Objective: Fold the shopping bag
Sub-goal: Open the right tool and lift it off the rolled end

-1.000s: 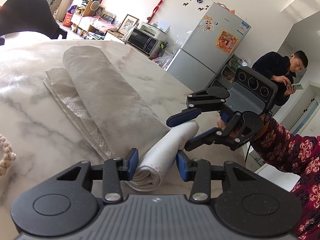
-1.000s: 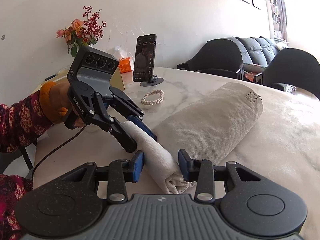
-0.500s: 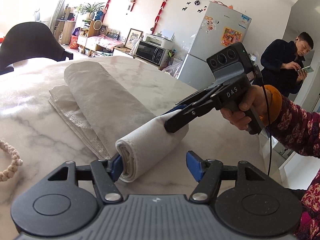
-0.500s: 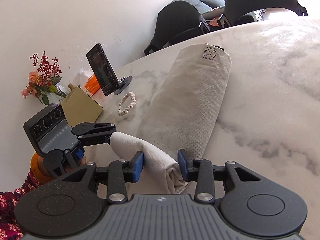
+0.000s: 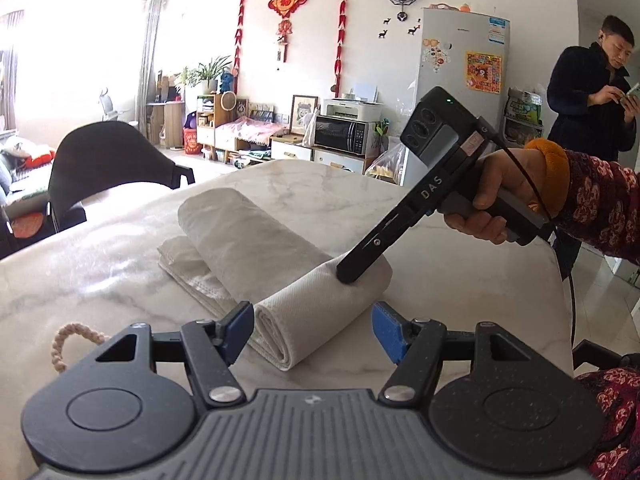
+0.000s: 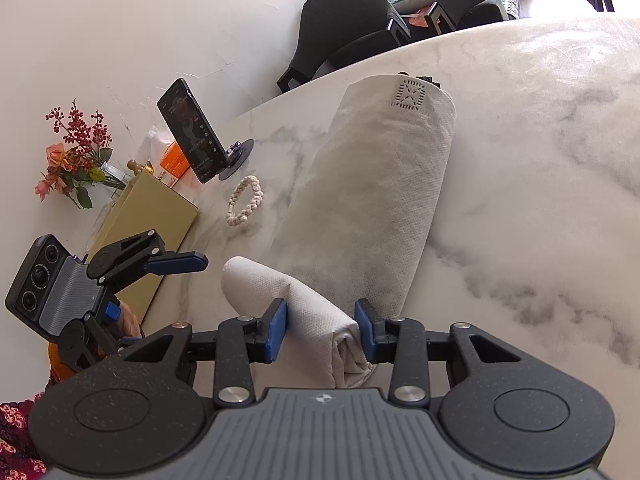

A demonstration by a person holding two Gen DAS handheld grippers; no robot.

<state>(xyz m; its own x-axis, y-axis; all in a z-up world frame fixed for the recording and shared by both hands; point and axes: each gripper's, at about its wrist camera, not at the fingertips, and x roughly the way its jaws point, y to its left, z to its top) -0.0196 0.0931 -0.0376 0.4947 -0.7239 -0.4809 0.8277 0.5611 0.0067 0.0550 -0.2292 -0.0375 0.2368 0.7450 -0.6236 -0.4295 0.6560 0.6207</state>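
Right tool (image 6: 321, 330) clamps rolled end of bag (image 6: 372, 208); left tool (image 5: 313, 333) open, clear of it. Risk: roll unwinds on the tabletop (image 6: 540, 160), held one-sided.

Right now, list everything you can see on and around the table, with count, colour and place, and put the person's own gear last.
shopping bag: one, off-white, on the table, near end rolled up
table: one, white marble
braided loop: one, cream, beside the bag
phone on stand: one, black, near the wall
gold box: one, by the flowers
flowers: one bunch, red and orange
chairs: black, at the far table edge
fridge: one, silver, far wall
bystander: one, dark coat, beside the fridge
left gripper: black, blue pads, open around the roll's end
right gripper: black, blue pads, shut on the roll
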